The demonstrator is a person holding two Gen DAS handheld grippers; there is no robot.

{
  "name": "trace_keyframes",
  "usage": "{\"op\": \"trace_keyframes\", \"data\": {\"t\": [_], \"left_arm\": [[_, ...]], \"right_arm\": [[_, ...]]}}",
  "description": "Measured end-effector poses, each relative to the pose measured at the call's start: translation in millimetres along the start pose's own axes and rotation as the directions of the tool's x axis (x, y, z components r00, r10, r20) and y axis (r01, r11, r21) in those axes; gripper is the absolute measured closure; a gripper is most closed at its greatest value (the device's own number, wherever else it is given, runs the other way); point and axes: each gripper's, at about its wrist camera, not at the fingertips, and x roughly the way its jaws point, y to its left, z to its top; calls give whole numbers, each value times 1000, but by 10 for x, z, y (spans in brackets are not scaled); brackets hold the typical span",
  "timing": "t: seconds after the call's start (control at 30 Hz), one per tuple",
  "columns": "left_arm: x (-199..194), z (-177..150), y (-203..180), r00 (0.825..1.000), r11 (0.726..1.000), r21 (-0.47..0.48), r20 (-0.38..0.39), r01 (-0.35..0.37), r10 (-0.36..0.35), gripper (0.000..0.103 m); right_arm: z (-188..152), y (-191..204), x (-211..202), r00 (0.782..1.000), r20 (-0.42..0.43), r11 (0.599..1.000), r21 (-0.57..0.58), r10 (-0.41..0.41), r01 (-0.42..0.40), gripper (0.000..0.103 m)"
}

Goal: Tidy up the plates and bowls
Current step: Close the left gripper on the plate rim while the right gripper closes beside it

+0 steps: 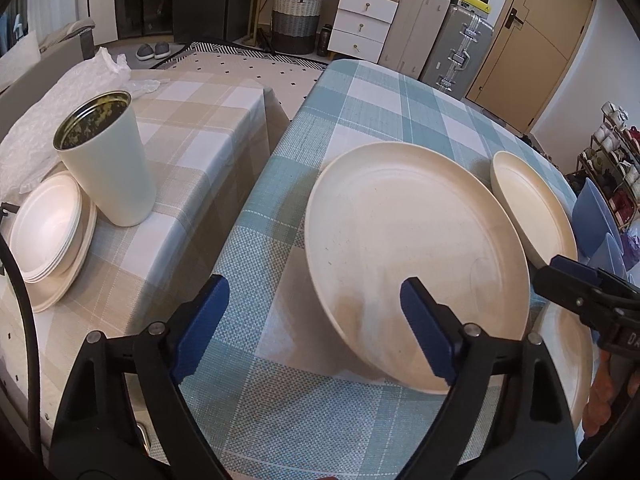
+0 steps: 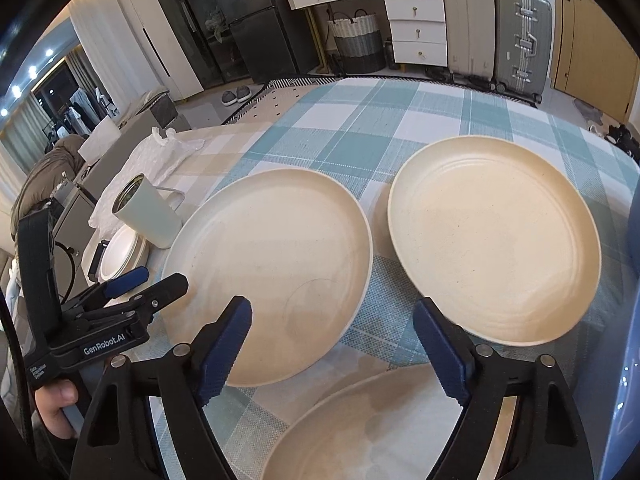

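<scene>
Your nearest plate (image 2: 384, 428) is cut off at the bottom of the right wrist view, half hidden behind your right gripper (image 2: 332, 344), whose jaws stand wide with nothing clamped. The large cream plate (image 1: 416, 256) lies on the checked surface (image 1: 360, 112), its near rim under the right finger of your left gripper (image 1: 316, 320) (jaws wide, empty). A second plate (image 2: 496, 240) sits at two o'clock. Stacked bowls (image 1: 48, 236) at ten o'clock are partly behind a cup (image 1: 108, 160).
</scene>
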Motion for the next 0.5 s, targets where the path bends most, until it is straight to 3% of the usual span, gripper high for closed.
{"op": "trace_keyframes", "data": {"t": [0.23,0.43,0.5], "left_arm": [[62,-28,-49,1000,1000,23,-22,-2,2,28],[90,-41,-85,1000,999,36,-30,-7,9,38],[91,-52,-95,999,999,43,-33,-5,7,47]], "right_arm": [[4,1,132,1000,-26,1000,2,-2,2,27],[5,-19,227,999,-42,1000,7,-3,3,46],[7,-23,256,999,-46,1000,8,-6,7,53]]}}
